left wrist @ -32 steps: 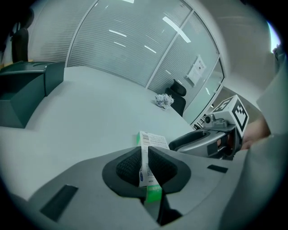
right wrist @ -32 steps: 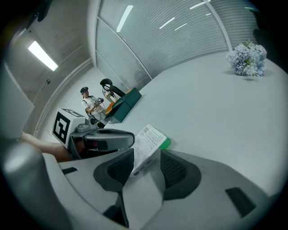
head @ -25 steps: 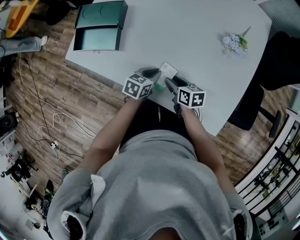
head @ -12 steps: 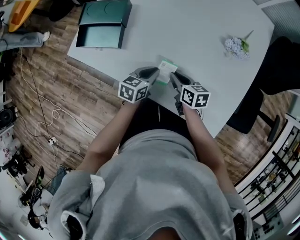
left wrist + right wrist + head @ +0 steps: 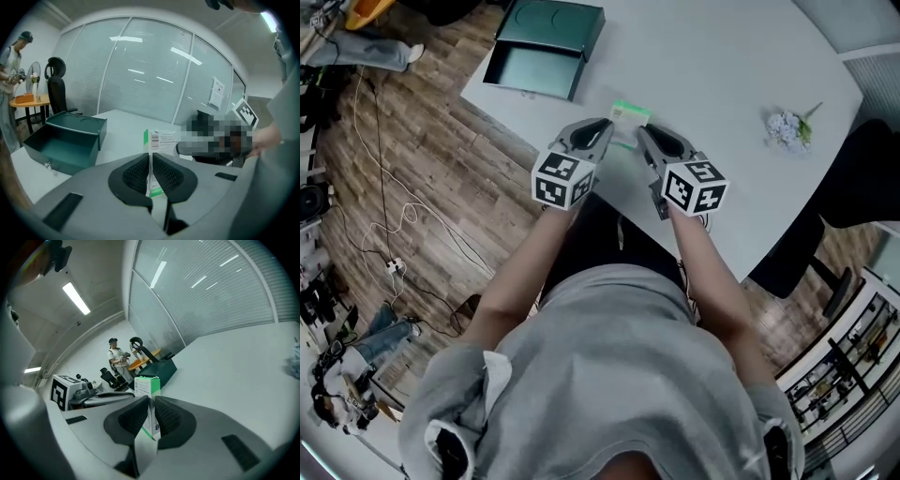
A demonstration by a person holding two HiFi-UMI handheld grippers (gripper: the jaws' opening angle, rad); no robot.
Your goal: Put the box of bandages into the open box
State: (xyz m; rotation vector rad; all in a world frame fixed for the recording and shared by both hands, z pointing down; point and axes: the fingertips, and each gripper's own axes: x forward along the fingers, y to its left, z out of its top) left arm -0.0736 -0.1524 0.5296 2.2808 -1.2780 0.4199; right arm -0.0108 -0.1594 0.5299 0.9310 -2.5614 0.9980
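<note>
— What is held by the left gripper [image 5: 151, 159]?

— The box of bandages [image 5: 161, 140] is clamped between its pads. The box is stood on edge, with its barcoded face turned toward the right gripper [image 5: 150, 411].

— And how is the right gripper seen?

— Its jaws are being closed, and the same box [image 5: 146, 386] is caught between them by its opposite end. The pads are pressed against the card on both sides.

— Where is the box placed relative to both tools?

— From the head view it is seen just ahead of the two sets of tips, bridged between the left gripper [image 5: 602, 129] and the right gripper [image 5: 645, 136]. Whether it is raised off the table [image 5: 722, 75] cannot be told.

— Where is the open box [image 5: 546, 42] found?

— It is set ahead of the left gripper and off to its left, well apart from the tips, near the table's edge. Its dark green inside is shown empty in the left gripper view [image 5: 65, 140].

— Is anything else noted?

— A small bunch of flowers [image 5: 789, 128] is laid far off to the right of the right gripper.
</note>
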